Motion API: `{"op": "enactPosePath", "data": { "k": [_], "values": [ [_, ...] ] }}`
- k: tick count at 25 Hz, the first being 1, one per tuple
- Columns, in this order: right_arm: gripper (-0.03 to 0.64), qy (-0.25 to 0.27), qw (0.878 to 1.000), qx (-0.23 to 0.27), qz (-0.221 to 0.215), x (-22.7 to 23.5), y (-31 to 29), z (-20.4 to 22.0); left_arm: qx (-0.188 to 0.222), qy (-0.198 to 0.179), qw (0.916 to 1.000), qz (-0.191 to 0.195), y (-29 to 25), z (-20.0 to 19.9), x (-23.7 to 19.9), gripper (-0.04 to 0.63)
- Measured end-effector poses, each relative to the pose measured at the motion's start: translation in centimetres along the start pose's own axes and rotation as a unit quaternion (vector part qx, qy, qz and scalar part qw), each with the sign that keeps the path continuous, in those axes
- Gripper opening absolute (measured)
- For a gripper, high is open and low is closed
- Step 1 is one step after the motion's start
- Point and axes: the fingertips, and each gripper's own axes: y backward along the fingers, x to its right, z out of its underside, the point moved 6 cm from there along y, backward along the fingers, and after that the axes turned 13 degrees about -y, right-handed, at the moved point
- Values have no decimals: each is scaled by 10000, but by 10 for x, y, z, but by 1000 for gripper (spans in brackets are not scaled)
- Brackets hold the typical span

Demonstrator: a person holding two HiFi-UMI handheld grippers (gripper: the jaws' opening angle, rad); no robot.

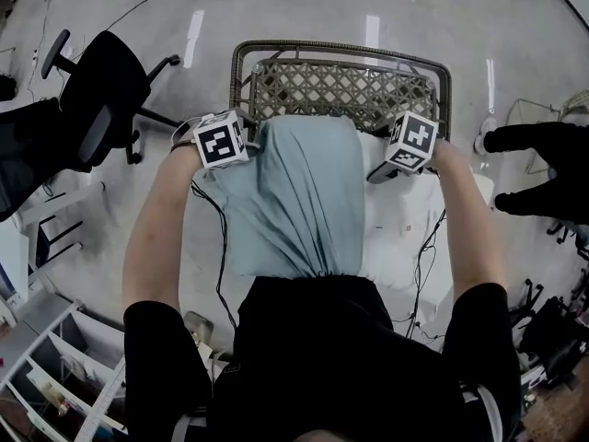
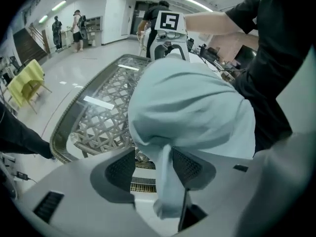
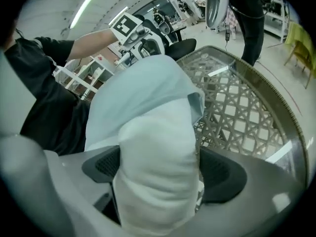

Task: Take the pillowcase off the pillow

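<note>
Left gripper (image 2: 155, 168) jaws stand partly open, a pillowcase (image 2: 197, 107) fold hanging loose between them. Right gripper (image 3: 160, 169) jaws gape wide around the bare pillow (image 3: 158, 142) end, probably to anchor it during stripping.

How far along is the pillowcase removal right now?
Partly done: the white pillow already shows bare on one side, though the blue pillowcase covers most of it. In hand: the left hand-held gripper has a case fold between open jaws; the right hand-held gripper straddles the pillow's bare end. Remaining: pulling the case fully off.
</note>
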Motion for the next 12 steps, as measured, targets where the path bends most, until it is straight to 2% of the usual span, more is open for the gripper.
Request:
{"op": "enactPosePath", "data": {
  "k": [2, 4, 5, 6, 7, 9, 10, 12],
  "values": [
    [501, -38, 9997, -103, -216, 2, -15, -1, -130, -80, 9998, 105, -20, 3, -1, 229],
    [500, 35, 9993, -173, -342, 1, -26, -3, -43, -69, 9999, 114, -34, 3, -3, 229],
    [491, 116, 9990, -189, -396, -1, -29, -4, 50, -25, 9999, 147, -38, 1, -3, 229],
    [454, 201, 9986, -187, -458, -3, -30, -5, 121, 15, 9997, 207, -42, -1, -3, 229],
    [408, 261, 9981, -167, -524, -6, -28, -5, 139, 21, 9995, 266, -44, -3, -3, 207],
    [332, 277, 9975, -86, -643, -11, -19, -4, 12, -74, 9995, 305, -46, -4, -1, 69],
    [304, 267, 9973, -41, -685, -12, -14, -3, -109, -151, 9994, 293, -44, -4, 0, 25],
    [278, 246, 9972, 4, -704, -11, -6, -2, -369, -310, 9986, 218, -34, -3, -2, 14]
  ]
}}
